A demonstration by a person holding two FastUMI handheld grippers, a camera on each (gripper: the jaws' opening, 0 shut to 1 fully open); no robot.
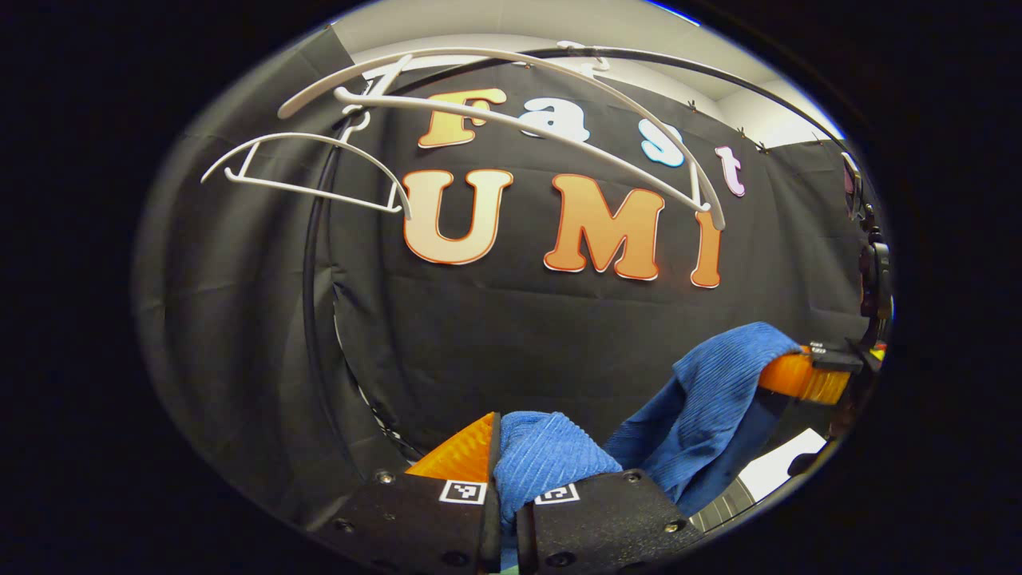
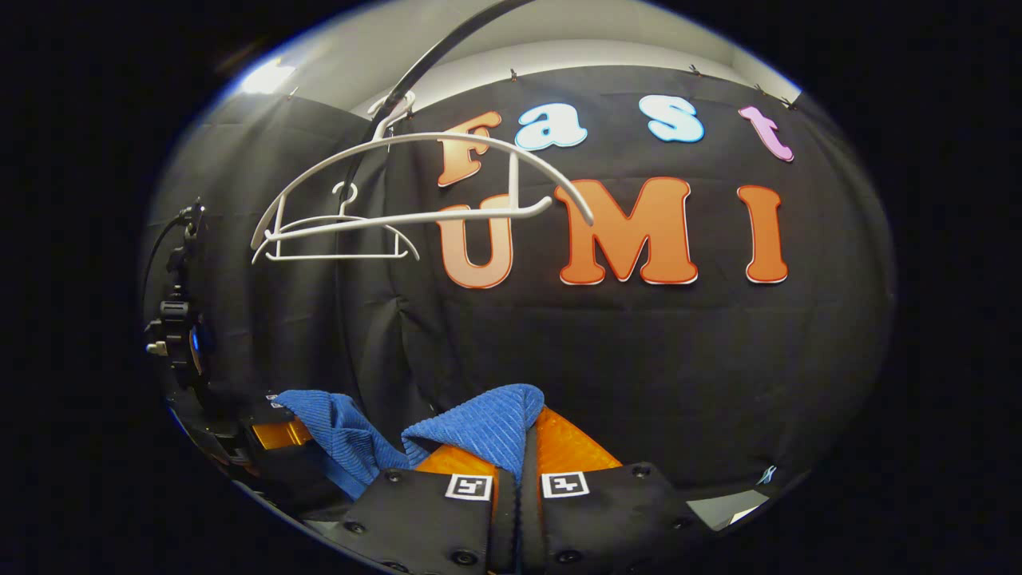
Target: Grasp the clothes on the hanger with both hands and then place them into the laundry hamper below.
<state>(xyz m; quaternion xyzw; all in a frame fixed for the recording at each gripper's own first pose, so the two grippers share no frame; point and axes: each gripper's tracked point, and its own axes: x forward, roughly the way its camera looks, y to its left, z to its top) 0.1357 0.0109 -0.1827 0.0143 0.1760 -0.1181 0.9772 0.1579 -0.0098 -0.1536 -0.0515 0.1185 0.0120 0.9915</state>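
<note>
1. Since the blue garment [image 1: 551, 459] is pinched between the closed jaws of the left gripper [image 1: 501, 471], and its other end [image 2: 487, 427] is pinched the same way in the right gripper [image 2: 519, 463], the two-handed grasp looks complete; both pairs of jaws are nearly shut, with only cloth between them.
2. The cloth hangs slack between the two grippers, well below the white hangers [image 1: 511, 112], which are bare on the rail [image 1: 718, 76]; so the garment appears to be off its hanger.
3. The step in hand is therefore, I judge, the carry down to the hamper; no hamper is in view here.
4. Next move: lower both grippers together and keep them closed; open them only once the garment is over the hamper.
</note>
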